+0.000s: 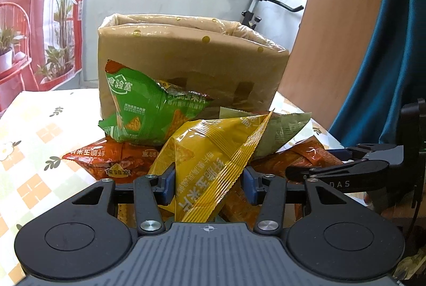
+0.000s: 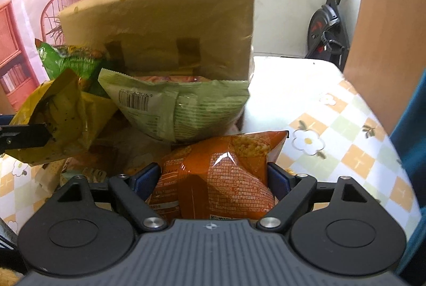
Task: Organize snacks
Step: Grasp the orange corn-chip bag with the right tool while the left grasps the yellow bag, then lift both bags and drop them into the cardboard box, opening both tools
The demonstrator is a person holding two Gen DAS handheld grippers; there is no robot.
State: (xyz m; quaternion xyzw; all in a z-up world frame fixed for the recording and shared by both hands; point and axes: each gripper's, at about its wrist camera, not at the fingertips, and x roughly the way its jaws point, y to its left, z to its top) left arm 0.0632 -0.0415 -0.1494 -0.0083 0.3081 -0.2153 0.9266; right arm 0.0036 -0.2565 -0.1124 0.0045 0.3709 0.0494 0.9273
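Left gripper (image 1: 209,183) clamped the yellow snack bag (image 1: 210,152), long axis upward; right gripper (image 2: 213,179) closed around the orange snack bag (image 2: 221,179); two green bags (image 2: 186,110) against one cardboard box (image 2: 165,27).

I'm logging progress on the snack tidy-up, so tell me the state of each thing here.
left tongs: shut on yellow bag
right tongs: around orange bag, pads at its sides
cardboard box: open-topped, upright
pale green bag: leaning against box

Five snack bags (image 1: 213,150), one box (image 1: 186,59)
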